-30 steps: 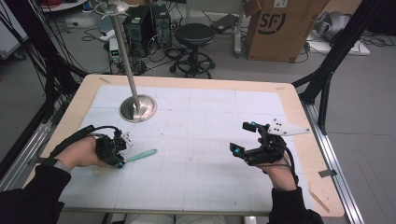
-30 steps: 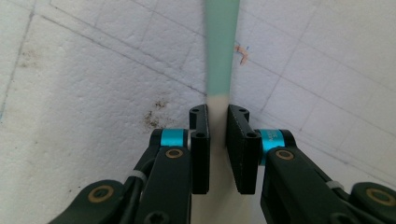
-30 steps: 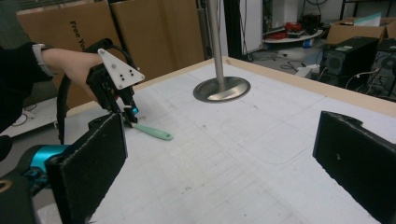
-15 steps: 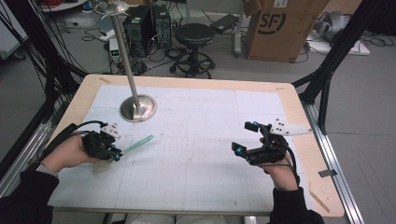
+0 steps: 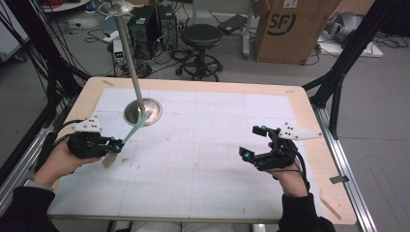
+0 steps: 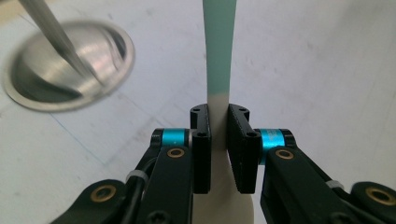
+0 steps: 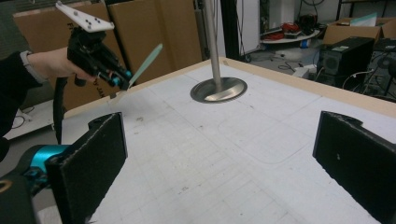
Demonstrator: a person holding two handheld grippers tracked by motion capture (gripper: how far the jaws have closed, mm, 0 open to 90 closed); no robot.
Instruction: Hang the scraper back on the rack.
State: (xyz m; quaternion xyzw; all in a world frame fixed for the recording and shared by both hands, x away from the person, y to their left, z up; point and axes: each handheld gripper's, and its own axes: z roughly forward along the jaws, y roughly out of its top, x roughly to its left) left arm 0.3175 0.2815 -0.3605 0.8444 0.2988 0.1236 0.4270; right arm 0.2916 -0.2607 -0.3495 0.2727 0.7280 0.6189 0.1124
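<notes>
Left gripper was clamped on the white-and-green spatula, held above the table near the steel stand base; right gripper stood wide open, empty.

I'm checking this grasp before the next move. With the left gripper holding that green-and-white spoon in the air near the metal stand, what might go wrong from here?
1. The left gripper pinches the spoon only at its narrow neck, so the long green handle may pivot or slip between the fingers.
2. The handle tip points towards the metal stand; a further swing could knock its pole.
3. The right gripper waits open and apart, too far off to catch a drop.
</notes>
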